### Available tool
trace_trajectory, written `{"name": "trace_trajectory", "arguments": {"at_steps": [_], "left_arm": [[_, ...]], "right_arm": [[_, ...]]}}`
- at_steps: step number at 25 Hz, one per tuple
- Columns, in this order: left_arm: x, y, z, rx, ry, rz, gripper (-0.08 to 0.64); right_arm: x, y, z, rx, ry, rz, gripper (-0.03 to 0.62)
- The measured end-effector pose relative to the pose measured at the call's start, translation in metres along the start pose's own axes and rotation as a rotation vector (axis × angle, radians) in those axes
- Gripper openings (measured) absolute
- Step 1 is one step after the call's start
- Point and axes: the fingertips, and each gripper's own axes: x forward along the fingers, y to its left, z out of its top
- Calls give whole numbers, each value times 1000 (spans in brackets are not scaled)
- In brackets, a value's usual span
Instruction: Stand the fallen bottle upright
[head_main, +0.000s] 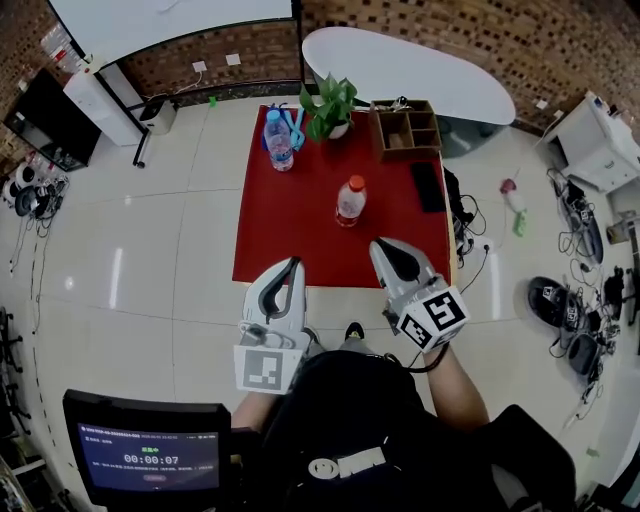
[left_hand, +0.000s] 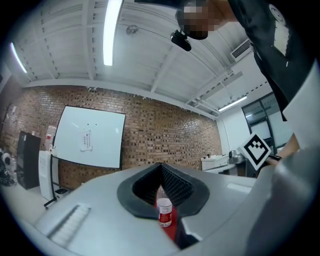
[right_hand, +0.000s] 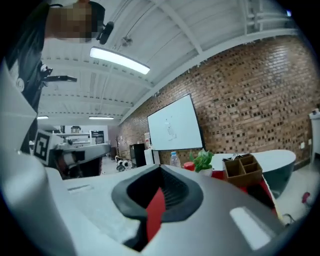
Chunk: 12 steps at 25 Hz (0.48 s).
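Observation:
A clear bottle (head_main: 350, 201) with an orange-red cap and red label stands upright near the middle of the red table (head_main: 285, 235). In the left gripper view this bottle (left_hand: 164, 212) shows through the narrow slit between the jaws, well beyond them. My left gripper (head_main: 292, 265) hovers over the table's near edge, shut and empty. My right gripper (head_main: 381, 247) sits beside it on the right, also shut with nothing held. In the right gripper view the gripper (right_hand: 160, 186) points across the table; only the bottle's red cap (right_hand: 189, 165) peeks over the jaw.
A blue-capped bottle (head_main: 279, 140) stands at the table's far left, beside a potted plant (head_main: 328, 104). A wooden organiser (head_main: 405, 128) and a flat black item (head_main: 428, 187) lie at the right side. A white oval table (head_main: 420, 70) stands behind, and cables litter the floor (head_main: 575, 310).

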Motion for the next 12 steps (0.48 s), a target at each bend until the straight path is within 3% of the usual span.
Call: {"name": "trace_trajectory", "arguments": {"at_steps": [5,9,12], "left_arm": [[-3,-9,-3,-20,-5,-55,5],[-13,-15,-2,-59,-47,-68,5],[-40,-31,-40,-27,10,-168,5]], "right_arm": [[-18,27,-14,-4,21,6,2],[-42,24,-16,-27,47,-58,2],[-69,24,-24,-17,83,-132,2]]}}
